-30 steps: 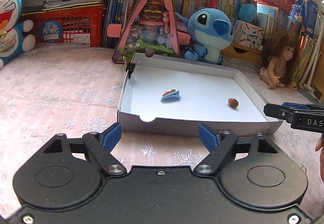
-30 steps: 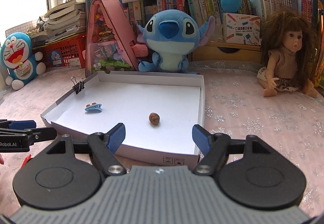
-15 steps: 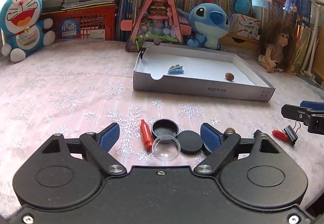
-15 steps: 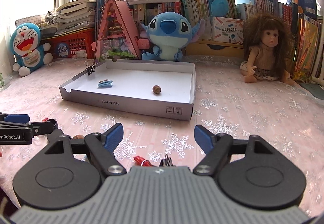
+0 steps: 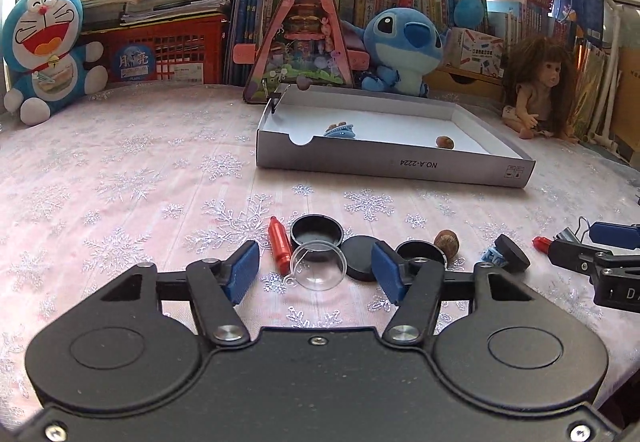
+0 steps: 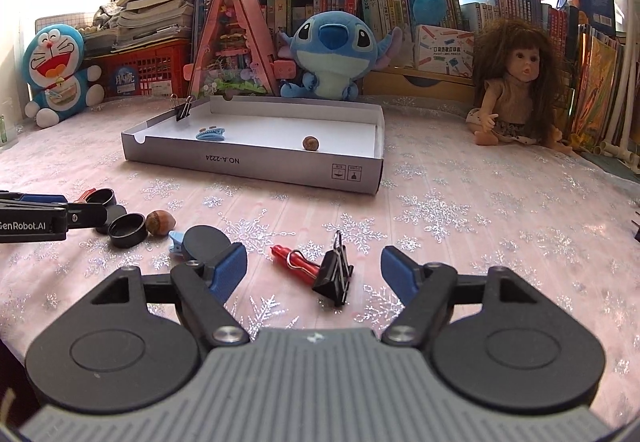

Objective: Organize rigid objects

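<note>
L gripper (image 5: 316, 274) jaws just narrowing, still apart w/ clear cup (image 5: 318, 270) btwn, untouched; R gripper (image 6: 314, 268) jaws wide, binder clip (image 6: 334, 274) on red pen (image 6: 294, 264) btwn them; box (image 6: 256, 162) far ahead on surface (image 6: 460, 234).

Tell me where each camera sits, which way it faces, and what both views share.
Left wrist: on the left tool, looking across the table at a clear lid between its open, just-narrowed jaws; right tool at the edge.
Right wrist: on the right tool, over a binder clip; left tool at the edge.
Shared: white box.
</note>
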Action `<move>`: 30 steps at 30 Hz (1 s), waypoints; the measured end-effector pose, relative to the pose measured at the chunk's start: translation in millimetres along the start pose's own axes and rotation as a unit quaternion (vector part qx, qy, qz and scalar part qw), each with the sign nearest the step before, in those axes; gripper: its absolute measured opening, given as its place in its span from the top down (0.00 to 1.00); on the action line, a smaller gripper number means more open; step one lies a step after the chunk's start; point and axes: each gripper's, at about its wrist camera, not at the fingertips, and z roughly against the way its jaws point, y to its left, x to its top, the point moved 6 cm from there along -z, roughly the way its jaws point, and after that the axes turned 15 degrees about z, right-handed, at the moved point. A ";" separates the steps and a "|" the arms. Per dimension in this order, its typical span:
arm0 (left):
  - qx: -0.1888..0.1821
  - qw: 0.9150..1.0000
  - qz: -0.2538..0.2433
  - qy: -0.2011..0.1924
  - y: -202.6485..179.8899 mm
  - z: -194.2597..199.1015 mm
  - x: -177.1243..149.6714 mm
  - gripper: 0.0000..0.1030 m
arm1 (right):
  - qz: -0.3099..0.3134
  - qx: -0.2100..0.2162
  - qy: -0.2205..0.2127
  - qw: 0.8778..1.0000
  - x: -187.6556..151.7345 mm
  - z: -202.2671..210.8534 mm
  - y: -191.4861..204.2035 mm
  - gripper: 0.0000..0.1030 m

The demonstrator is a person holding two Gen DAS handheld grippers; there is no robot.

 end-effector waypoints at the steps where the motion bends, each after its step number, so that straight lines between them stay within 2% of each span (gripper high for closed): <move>1: 0.000 1.000 0.001 -0.003 0.3 1.6 0.0 0.45 | 0.001 -0.001 -0.001 1.000 -0.6 0.9 0.2 0.22; 8: 0.007 1.000 0.014 -0.006 10.0 7.7 -1.6 0.60 | -0.003 -0.009 -0.012 1.000 -1.5 7.8 -5.4 0.30; 12: 0.005 1.000 0.015 -0.013 12.5 11.9 0.0 0.63 | -0.005 -0.014 -0.007 1.000 -4.0 8.8 -11.5 0.37; 18: 0.001 1.000 -0.002 -0.012 3.2 8.1 -3.9 0.66 | -0.020 -0.001 0.010 1.000 -7.7 -0.8 -13.4 0.56; 20: 0.001 1.000 -0.010 -0.013 -0.1 8.5 -5.1 0.73 | -0.026 0.005 0.015 1.000 -8.4 -3.8 -12.6 0.73; 22: -0.004 1.000 -0.006 -0.006 -1.0 9.0 -5.7 0.72 | -0.025 0.008 0.014 1.000 -8.2 -3.7 -11.0 0.78; 26: -0.013 1.000 -0.010 -0.002 -3.8 16.4 -8.9 0.73 | -0.013 0.013 0.006 1.000 -6.7 3.0 -6.8 0.79; 30: -0.043 0.999 -0.024 0.011 -10.7 27.6 -17.0 0.72 | -0.001 0.041 -0.004 0.999 -5.0 13.6 -0.3 0.79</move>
